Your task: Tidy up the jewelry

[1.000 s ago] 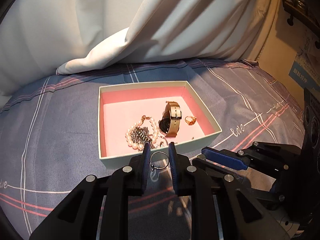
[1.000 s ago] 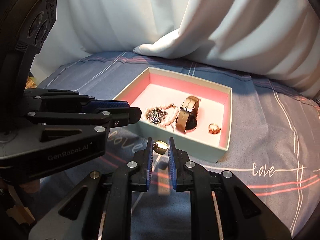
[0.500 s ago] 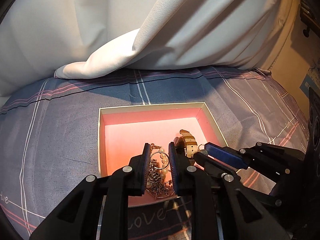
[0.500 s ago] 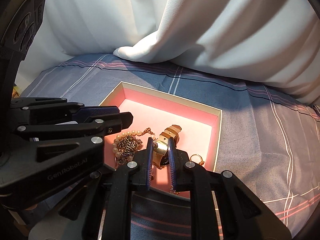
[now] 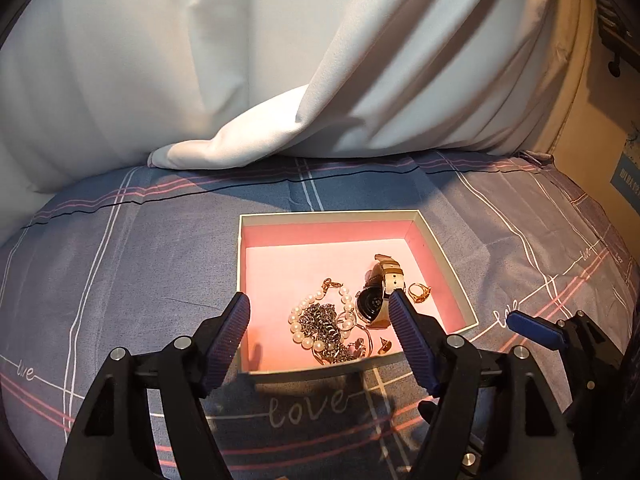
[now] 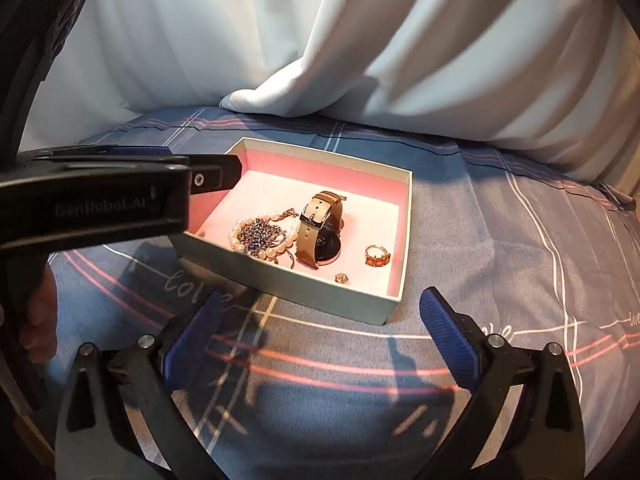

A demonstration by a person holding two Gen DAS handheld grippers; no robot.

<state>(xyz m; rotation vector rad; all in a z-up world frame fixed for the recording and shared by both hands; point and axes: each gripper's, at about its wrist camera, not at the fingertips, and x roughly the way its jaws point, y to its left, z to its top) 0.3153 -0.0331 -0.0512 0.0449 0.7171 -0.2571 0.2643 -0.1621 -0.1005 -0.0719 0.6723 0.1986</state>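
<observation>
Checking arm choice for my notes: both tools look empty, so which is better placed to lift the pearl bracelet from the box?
Left. The open left tool frames the pearl bracelet at the box's near wall; the open right tool sits back, outside the box.

Home bedroom: bed (image 5: 160, 240) under blue-grey plaid sheet printed "love", white duvet (image 5: 280, 80) bunched behind, pink-lined jewelry box (image 6: 404, 216) resting on bedding.
</observation>
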